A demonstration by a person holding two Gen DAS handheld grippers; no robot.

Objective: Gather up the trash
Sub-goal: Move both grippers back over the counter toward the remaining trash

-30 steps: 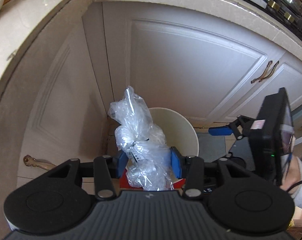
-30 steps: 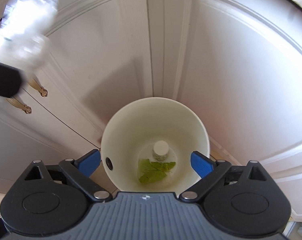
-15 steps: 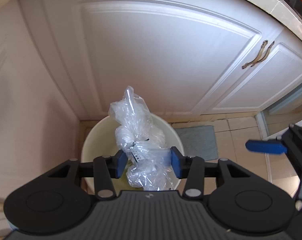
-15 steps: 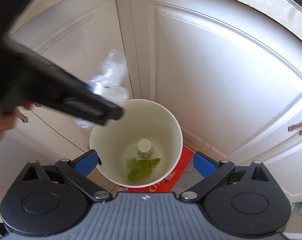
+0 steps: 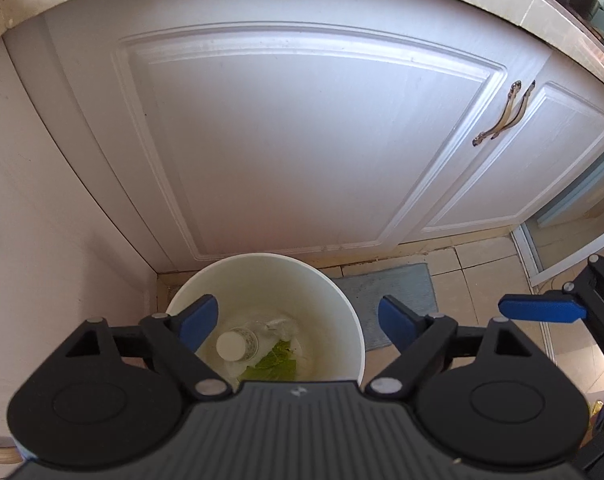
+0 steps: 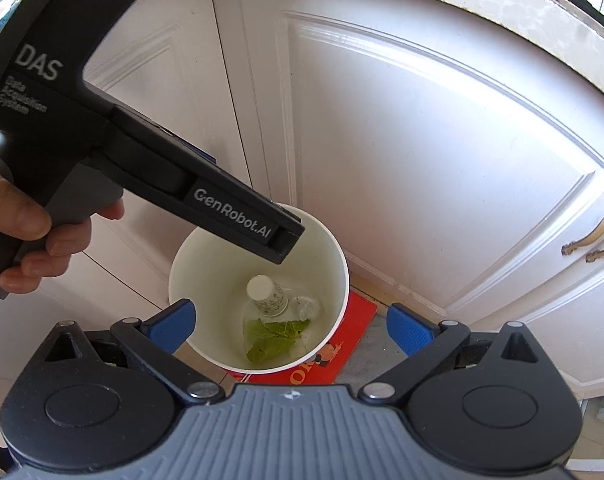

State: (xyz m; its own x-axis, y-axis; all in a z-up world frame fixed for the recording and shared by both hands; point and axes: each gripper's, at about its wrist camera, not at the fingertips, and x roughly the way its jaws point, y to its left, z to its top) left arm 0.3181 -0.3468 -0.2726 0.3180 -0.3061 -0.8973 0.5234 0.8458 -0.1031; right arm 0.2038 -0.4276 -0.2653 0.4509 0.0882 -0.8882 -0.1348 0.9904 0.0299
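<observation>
Left gripper (image 5: 296, 322) reads "DAS", "GenRobot.AI"; jaws just sprang wide, nothing between them. Clear plastic bag (image 6: 308, 306) lies in white bin (image 6: 338, 280) beside bottle (image 6: 267, 294), leaf (image 6: 272, 338). Right gripper (image 6: 289, 326) gapes empty. Red mat (image 6: 356, 334) lettering unreadable.

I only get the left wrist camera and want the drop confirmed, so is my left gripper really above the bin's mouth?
Observer: Yes. Side-on from the right wrist, the left gripper hangs over the far rim of the white bin. Its jaws have just been opening, with nothing between them.
Operator: Anything beside the bin I'm missing?
Observer: A red printed mat shows at its near right side.
Operator: And my other hand?
Observer: The right gripper is open and empty.
</observation>
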